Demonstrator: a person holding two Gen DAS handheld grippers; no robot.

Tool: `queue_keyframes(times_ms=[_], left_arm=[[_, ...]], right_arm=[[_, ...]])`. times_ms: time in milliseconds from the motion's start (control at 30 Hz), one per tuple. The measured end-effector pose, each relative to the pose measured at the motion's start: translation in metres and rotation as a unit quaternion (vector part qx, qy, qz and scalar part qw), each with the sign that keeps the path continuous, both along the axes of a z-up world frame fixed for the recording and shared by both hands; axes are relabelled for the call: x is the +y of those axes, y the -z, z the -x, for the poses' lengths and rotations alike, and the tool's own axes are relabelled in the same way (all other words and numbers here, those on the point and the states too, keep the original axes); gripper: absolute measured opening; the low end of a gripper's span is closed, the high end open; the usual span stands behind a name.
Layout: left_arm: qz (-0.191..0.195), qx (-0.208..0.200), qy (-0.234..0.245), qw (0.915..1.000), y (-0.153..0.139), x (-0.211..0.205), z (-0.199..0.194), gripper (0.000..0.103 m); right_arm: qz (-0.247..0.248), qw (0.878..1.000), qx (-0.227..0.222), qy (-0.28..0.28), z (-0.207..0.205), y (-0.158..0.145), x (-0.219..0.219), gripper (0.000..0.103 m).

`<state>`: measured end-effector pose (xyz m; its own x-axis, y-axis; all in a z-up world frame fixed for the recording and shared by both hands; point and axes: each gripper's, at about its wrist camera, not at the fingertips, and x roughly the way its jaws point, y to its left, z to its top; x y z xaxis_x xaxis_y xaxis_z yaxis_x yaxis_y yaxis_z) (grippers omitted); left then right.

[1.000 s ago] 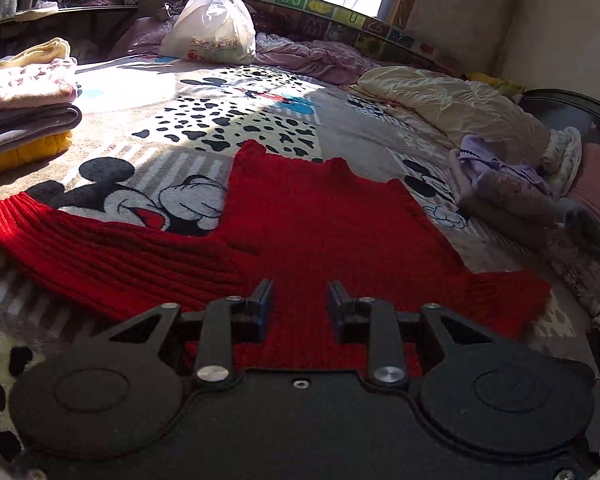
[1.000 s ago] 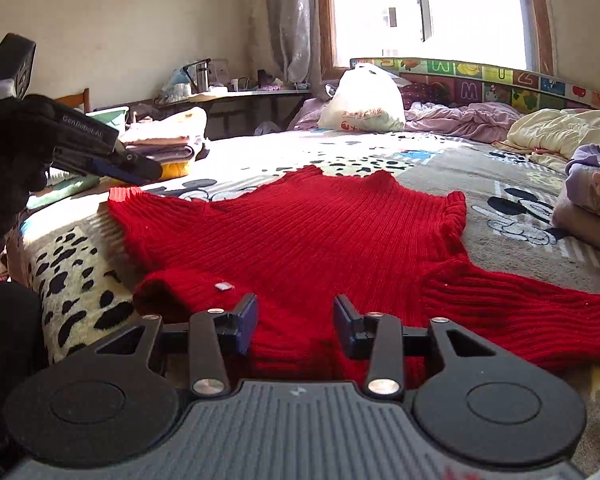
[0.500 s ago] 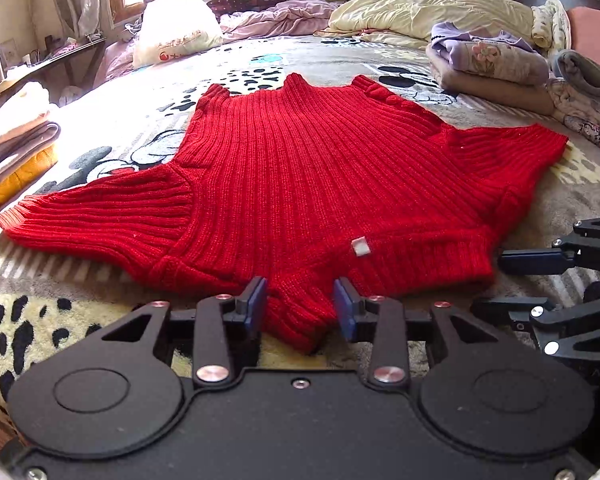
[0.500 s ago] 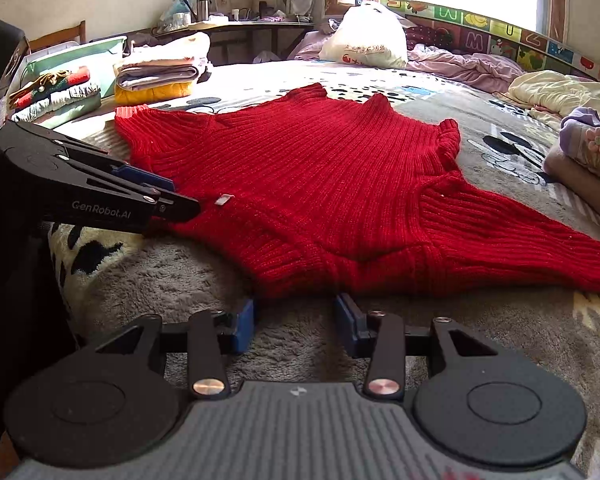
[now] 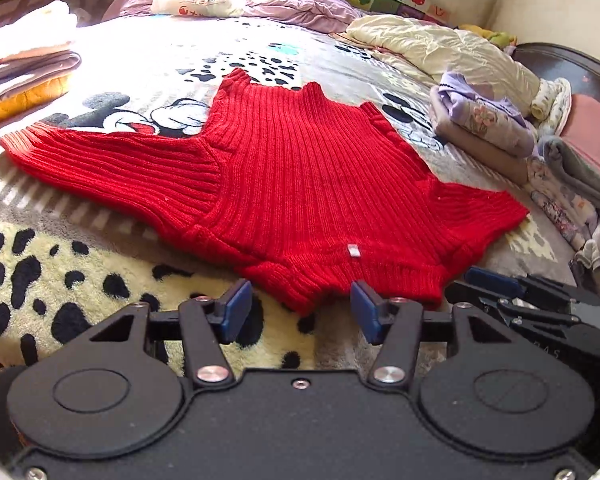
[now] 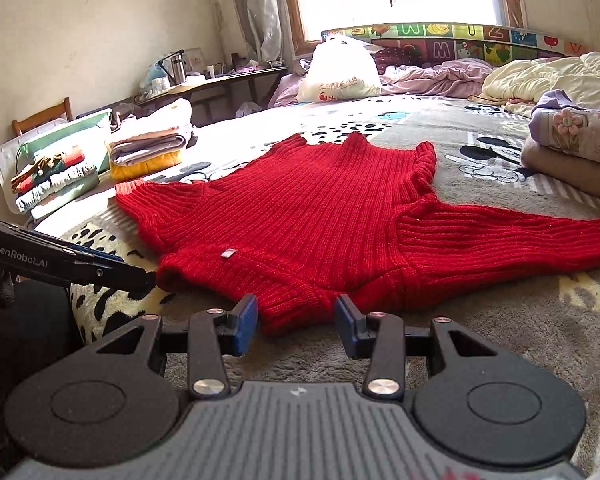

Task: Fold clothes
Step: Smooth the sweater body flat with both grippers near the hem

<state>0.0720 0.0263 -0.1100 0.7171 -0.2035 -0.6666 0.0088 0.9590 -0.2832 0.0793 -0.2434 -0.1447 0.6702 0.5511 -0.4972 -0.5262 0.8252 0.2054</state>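
Observation:
A red ribbed sweater [image 5: 300,184] lies flat on the bed, sleeves spread to both sides, its collar with a small white tag [image 5: 353,251] nearest me. My left gripper [image 5: 300,311] is open, its blue pads either side of the collar edge at bed level. My right gripper [image 6: 296,322] is open too, at the collar's other end. The sweater also shows in the right wrist view [image 6: 340,216]. The right gripper shows in the left wrist view [image 5: 520,300], and the left gripper in the right wrist view [image 6: 84,264].
The bed carries a Mickey Mouse blanket [image 5: 100,264]. Folded clothes stacks sit at the left [image 5: 20,76] and right [image 5: 484,128]. A white plastic bag [image 6: 340,72] and crumpled bedding [image 5: 440,48] lie by the window. A bin of clothes [image 6: 56,160] stands beside the bed.
Both grippers have drawn back from over the sweater to its near collar edge and opened wider. The sweater lies flat and still.

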Motion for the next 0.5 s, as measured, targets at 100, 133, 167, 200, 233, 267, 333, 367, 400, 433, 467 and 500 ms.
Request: queue_keyframes(times_ms=[100,133,167,200,233,267,333,367,400,433,467,500], left_arm=[[0.022,0.0,-0.017,0.9996,-0.004,0.014,-0.021,0.052],[0.033,-0.004,-0.022,0.9992,-0.006,0.02,-0.029,0.052],[0.042,-0.009,-0.025,0.9988,-0.009,0.024,-0.039,0.052],[0.047,-0.014,-0.026,0.9985,-0.011,0.026,-0.047,0.052],[0.047,-0.021,-0.026,0.9983,-0.014,0.029,-0.057,0.052],[0.043,-0.03,-0.026,0.9983,-0.017,0.03,-0.067,0.052],[0.046,-0.04,-0.022,0.9979,-0.019,0.035,-0.087,0.052],[0.053,-0.044,-0.019,0.9975,-0.018,0.037,-0.1,0.052],[0.057,-0.046,-0.018,0.9971,-0.018,0.038,-0.111,0.052],[0.061,-0.049,-0.017,0.9968,-0.017,0.039,-0.123,0.052],[0.065,-0.048,-0.015,0.9966,-0.016,0.039,-0.134,0.052],[0.071,-0.046,-0.012,0.9963,-0.015,0.039,-0.145,0.052]], right_arm=[[-0.001,1.0,0.007,0.01,-0.012,-0.002,0.0,0.044],[0.002,1.0,0.009,0.012,-0.016,-0.004,0.0,0.044],[0.007,1.0,0.01,0.013,-0.022,-0.006,0.002,0.044],[0.012,1.0,0.01,0.014,-0.028,-0.009,0.003,0.044],[0.018,1.0,0.009,0.016,-0.035,-0.012,0.005,0.044],[0.019,1.0,0.01,0.017,-0.044,-0.016,0.007,0.044],[0.022,1.0,0.009,0.019,-0.064,-0.025,0.012,0.044],[0.025,0.999,0.007,0.019,-0.076,-0.029,0.016,0.044],[0.028,0.999,0.005,0.017,-0.088,-0.033,0.02,0.044],[0.031,0.999,0.003,0.016,-0.1,-0.036,0.025,0.044],[0.033,0.999,0.0,0.014,-0.111,-0.038,0.03,0.044],[0.03,0.999,-0.001,0.012,-0.12,-0.04,0.034,0.044]])
